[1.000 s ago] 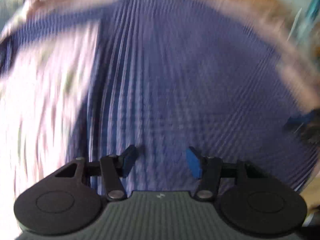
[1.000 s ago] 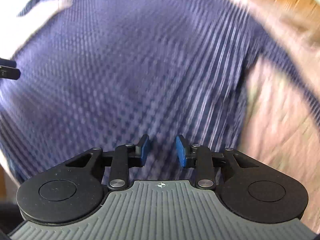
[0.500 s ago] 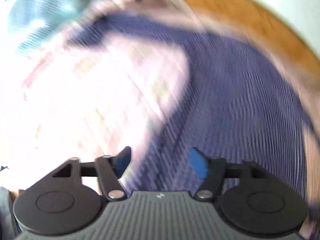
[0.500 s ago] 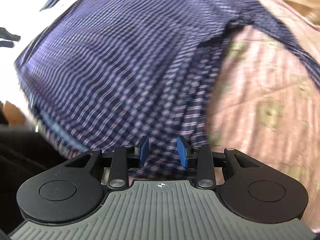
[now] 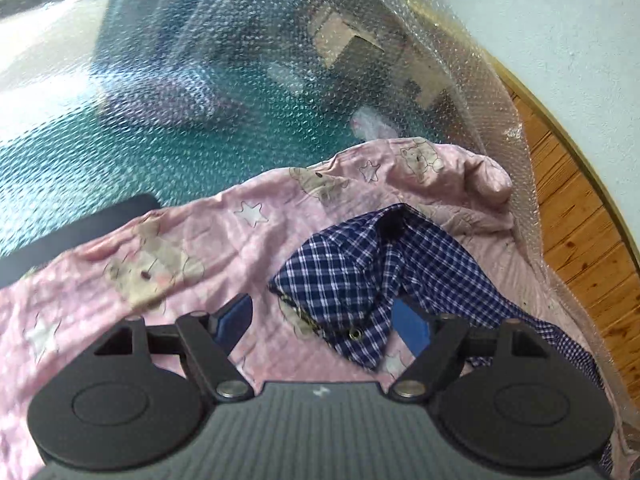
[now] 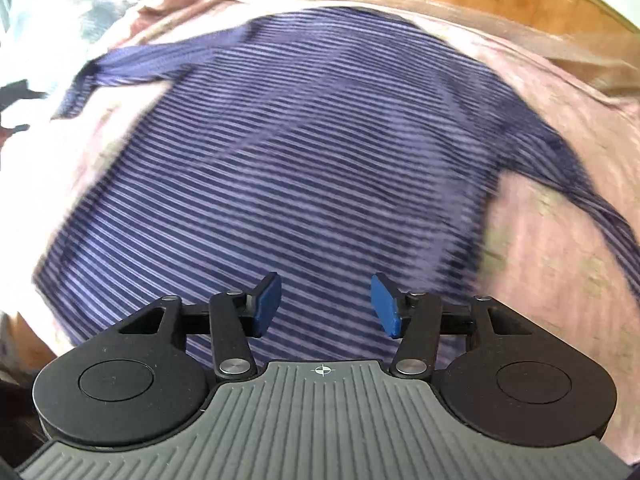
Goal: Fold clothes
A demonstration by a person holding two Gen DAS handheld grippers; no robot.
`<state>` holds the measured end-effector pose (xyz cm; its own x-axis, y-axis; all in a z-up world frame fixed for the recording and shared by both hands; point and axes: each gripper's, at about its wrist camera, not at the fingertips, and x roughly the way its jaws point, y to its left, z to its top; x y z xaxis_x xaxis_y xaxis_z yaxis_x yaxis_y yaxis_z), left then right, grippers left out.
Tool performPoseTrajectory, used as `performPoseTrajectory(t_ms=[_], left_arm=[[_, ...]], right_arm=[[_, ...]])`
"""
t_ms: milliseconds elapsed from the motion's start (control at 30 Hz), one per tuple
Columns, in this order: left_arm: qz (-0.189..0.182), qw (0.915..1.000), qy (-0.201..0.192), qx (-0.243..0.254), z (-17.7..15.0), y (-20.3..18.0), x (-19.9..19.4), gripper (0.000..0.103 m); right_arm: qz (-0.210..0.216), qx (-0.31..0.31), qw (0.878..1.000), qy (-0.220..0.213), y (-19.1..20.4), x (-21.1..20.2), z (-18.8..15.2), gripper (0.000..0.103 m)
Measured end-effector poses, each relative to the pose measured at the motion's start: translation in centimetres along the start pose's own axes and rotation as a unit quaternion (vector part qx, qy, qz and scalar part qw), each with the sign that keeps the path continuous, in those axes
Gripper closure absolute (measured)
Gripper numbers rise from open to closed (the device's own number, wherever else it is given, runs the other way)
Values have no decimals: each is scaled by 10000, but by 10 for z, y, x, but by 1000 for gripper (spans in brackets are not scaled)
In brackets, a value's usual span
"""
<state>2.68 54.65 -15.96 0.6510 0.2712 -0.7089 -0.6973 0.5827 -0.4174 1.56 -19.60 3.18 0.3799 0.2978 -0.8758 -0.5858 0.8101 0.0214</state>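
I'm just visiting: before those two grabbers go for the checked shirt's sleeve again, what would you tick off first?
1. Left gripper open: ok. Its jaws have just been opening and stand wide apart, pads not pressing anything.
2. Sleeve cuff lined up with it: ok. The cuff lies just ahead, between the fingers.
3. Right gripper free: ok. Its jaws have just been opening, and nothing is pinched between them.
4. Checked shirt spread on the pink blanket: ok, though whether it lies smooth I cannot tell, since the view is blurred.
5. Bubble wrap clear of the sleeve: cannot tell; it rises close beside the blanket's edge.
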Motion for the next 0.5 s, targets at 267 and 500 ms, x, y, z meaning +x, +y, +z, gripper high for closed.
performPoseTrajectory(t_ms=[267, 500], left_arm=[[-560, 9907, 310, 1204, 4, -6, 45, 93], [-974, 9654, -49, 2420, -11, -60, -18, 95]], right_arm=[[252, -787, 9966, 20, 127, 47, 94, 30], [1384, -262, 9890, -461, 206, 89, 205, 30]])
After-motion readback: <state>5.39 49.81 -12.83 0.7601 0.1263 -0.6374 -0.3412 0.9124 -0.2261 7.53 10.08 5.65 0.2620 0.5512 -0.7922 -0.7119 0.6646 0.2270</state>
